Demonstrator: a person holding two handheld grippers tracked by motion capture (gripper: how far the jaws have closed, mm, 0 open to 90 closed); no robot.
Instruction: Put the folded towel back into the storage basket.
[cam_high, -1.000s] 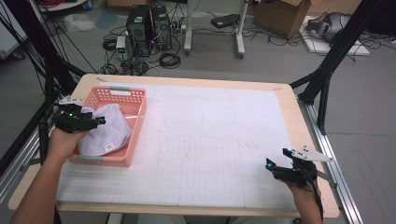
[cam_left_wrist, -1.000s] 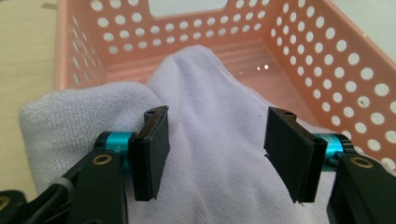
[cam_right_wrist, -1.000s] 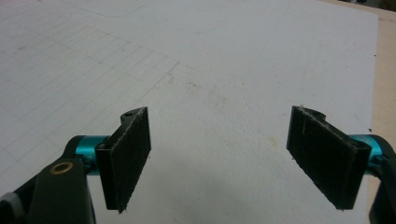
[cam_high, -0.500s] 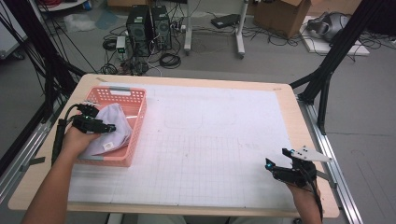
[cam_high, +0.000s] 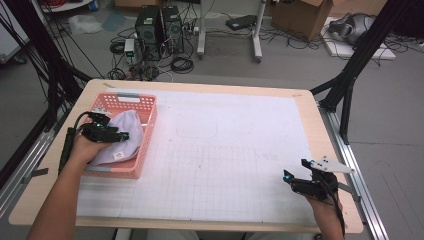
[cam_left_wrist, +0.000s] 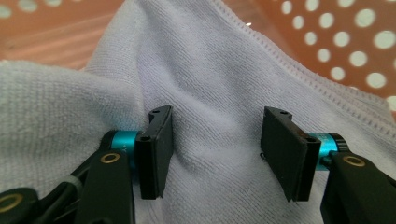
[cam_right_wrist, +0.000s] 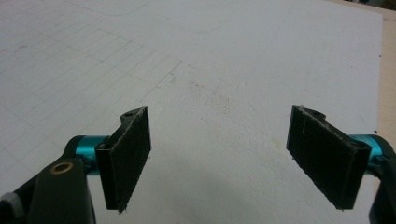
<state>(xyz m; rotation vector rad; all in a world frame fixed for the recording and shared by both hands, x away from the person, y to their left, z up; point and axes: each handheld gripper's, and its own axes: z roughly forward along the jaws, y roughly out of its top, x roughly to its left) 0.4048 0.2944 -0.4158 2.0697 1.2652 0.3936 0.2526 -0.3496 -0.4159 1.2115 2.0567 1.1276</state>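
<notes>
Towel bulges between the closing left claw in the basket, not yet pinched, so a shallow bite could slip; right claw hangs open.

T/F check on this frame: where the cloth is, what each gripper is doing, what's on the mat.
1. The pale cloth lies in the pink basket. True.
2. The basket sits at the table's right edge. False: it is at the left edge, by the left hand.
3. The left gripper has its jaws down on the cloth, a ridge of fabric bulging between them. True; they have just been closing, and gaps still show beside the ridge, so the pads do not clamp it yet.
4. The right gripper holds a corner of the cloth. False: its jaws stand wide apart with nothing between them, above the white grid mat.
5. A second cloth is spread on the mat. False: the mat carries only drawn lines.
</notes>
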